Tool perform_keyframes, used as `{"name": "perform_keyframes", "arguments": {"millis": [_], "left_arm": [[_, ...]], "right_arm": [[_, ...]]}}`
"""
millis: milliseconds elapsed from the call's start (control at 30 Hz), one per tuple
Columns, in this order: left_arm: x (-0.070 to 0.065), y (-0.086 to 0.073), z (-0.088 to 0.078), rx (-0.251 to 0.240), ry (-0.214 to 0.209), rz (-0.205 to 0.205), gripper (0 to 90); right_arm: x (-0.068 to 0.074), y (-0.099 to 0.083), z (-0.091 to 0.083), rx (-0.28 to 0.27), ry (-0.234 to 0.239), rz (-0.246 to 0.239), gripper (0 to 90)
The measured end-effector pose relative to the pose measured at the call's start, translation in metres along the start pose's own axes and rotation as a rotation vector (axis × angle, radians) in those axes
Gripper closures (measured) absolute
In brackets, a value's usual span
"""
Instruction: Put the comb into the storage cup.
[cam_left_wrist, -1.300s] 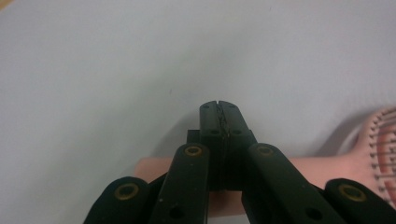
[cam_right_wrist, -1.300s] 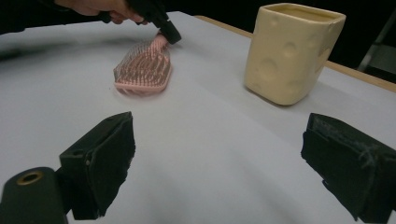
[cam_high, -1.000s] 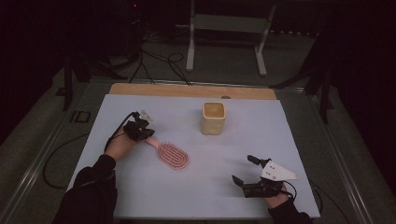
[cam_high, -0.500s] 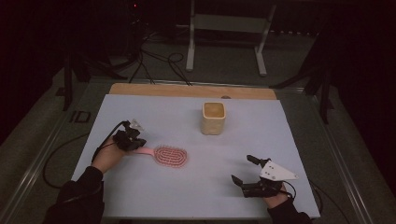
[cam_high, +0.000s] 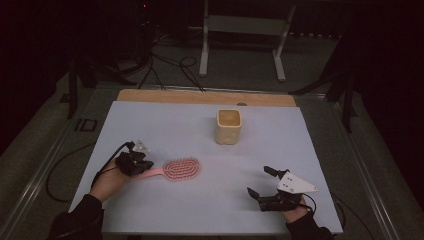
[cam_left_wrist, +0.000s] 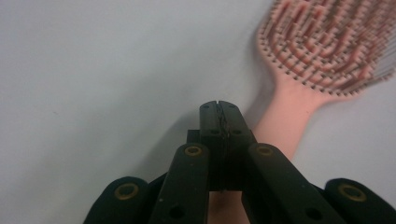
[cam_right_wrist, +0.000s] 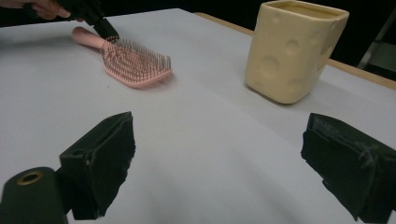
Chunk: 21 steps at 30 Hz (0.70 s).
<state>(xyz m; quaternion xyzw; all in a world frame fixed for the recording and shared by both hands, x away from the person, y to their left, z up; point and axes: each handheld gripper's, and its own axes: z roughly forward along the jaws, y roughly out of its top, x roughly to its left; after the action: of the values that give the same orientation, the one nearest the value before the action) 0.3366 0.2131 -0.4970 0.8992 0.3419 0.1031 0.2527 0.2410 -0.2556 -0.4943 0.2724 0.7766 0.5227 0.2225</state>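
A pink hairbrush (cam_high: 181, 168) lies bristles up on the pale table (cam_high: 165, 125), its handle pointing left. My left gripper (cam_high: 144, 165) is shut with nothing between its jaws. Its tip (cam_left_wrist: 218, 106) rests over the handle, and the brush (cam_left_wrist: 327, 46) runs out past it to the upper right. From the right gripper view, the left gripper (cam_right_wrist: 109, 30) touches where the brush (cam_right_wrist: 135, 60) meets its handle. My right gripper (cam_high: 259, 181) stands open near the front right edge, jaws wide apart (cam_right_wrist: 219, 158) and holding nothing.
A cream square cup (cam_high: 229, 126) with dimpled sides stands upright at the back middle of the table, also seen as the cup (cam_right_wrist: 294, 51) ahead of my right gripper. A wooden strip (cam_high: 200, 96) borders the far edge. Cables and a metal stand (cam_high: 240, 25) sit on the floor beyond.
My left gripper has moved left and toward the near edge. The brush's handle swung with it, from pointing up-left to pointing left. The right gripper has stayed put.
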Motion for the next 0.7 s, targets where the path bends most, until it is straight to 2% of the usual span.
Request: {"name": "perform_keyframes", "arguments": {"millis": [67, 167, 467, 700], "left_arm": [[-0.002, -0.001, -0.001, -0.005, -0.008, 0.002, 89.7], [-0.007, -0.008, -0.005, -0.023, -0.043, -0.010, 89.7], [-0.025, -0.016, -0.009, -0.026, -0.061, 0.009, 89.6], [-0.038, -0.021, -0.013, -0.019, -0.094, 0.019, 89.6]], "right_arm": [[0.000, 0.000, 0.000, -0.002, 0.001, 0.003, 9.4], [0.000, 0.000, 0.000, -0.002, -0.001, 0.000, 9.4], [0.000, 0.000, 0.000, 0.001, 0.003, -0.003, 9.4], [0.001, 0.000, 0.001, 0.005, 0.003, -0.006, 9.4]]}}
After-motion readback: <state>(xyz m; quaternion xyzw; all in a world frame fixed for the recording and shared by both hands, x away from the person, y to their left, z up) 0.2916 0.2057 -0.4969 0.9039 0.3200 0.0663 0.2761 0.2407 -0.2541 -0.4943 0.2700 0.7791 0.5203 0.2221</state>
